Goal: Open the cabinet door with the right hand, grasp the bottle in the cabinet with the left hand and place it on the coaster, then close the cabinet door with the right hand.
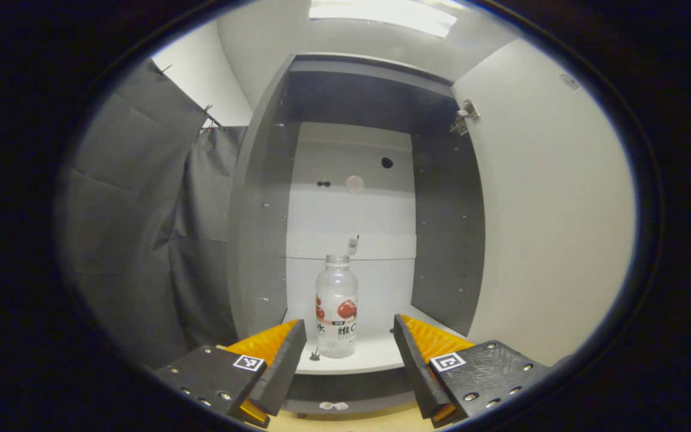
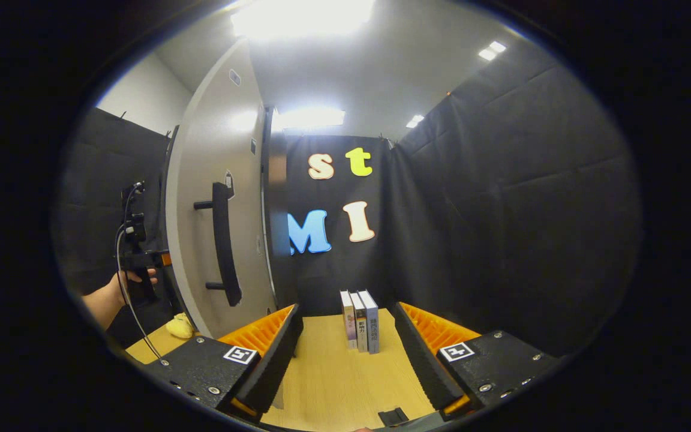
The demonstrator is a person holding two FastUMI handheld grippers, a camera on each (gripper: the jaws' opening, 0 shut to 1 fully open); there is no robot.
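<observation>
In the left gripper view the cabinet (image 1: 261, 240) stands open, its white door (image 1: 549, 210) swung out to the right. A clear bottle (image 1: 336, 306) with a red-and-white label stands upright on the white bottom shelf (image 1: 375, 357). My left gripper (image 1: 350, 354) is open just in front of the shelf, and the bottle shows between its fingers, farther in. In the right gripper view the open door (image 2: 213, 198) with its black handle (image 2: 224, 243) is at the left. My right gripper (image 2: 348, 348) is open over the wooden table (image 2: 333, 378), apart from the handle.
Three books (image 2: 360, 321) stand upright on the table ahead of the right gripper. A hand (image 2: 120, 291) holding the other gripper shows left of the door. A yellow object (image 2: 180, 327) lies on the table by the door's foot. Black cloth walls close the booth.
</observation>
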